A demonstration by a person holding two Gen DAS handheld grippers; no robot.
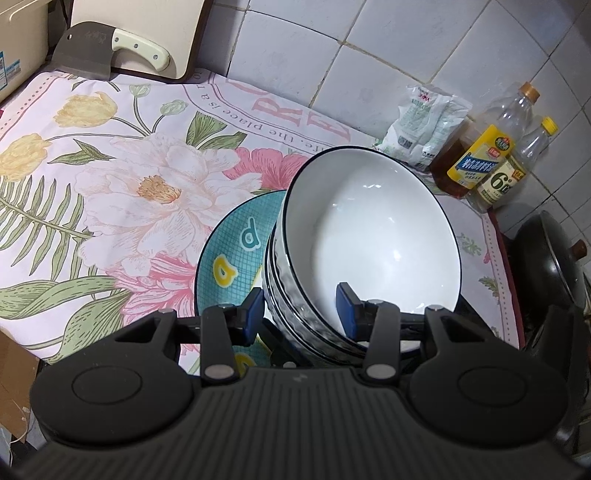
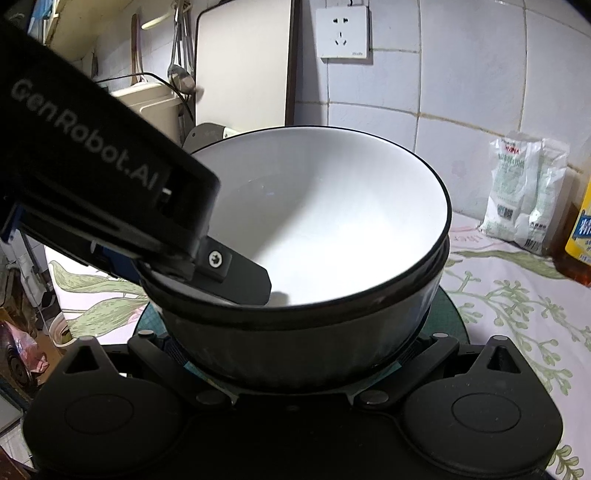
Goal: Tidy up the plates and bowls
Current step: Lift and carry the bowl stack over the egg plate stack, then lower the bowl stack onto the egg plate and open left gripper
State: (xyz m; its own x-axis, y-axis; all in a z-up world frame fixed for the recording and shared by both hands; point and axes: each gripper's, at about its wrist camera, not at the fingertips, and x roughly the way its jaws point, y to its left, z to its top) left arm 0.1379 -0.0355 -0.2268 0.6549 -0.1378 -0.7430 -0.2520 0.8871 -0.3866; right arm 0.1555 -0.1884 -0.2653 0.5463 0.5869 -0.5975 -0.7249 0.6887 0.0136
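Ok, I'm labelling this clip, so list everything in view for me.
stacked bowls: several nested, white with black rims, on the plate
plate: one, teal, under the bowls
cloth: one, floral, over the counter
cleaver: one, dark blade, against the cutting board
cutting board: one, cream, leaning on the wall
bag: one, white, by the wall
bottles: two, clear, beside the bag
wok: one, black, far right
socket: one, white, on the tiles
left tool: one, black, clamped on the bowls' wall
right tool: one, black, fingertips hidden under the bowls

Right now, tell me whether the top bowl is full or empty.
Empty: the top bowl shows only bare white inside, apart from the left gripper finger over its rim.
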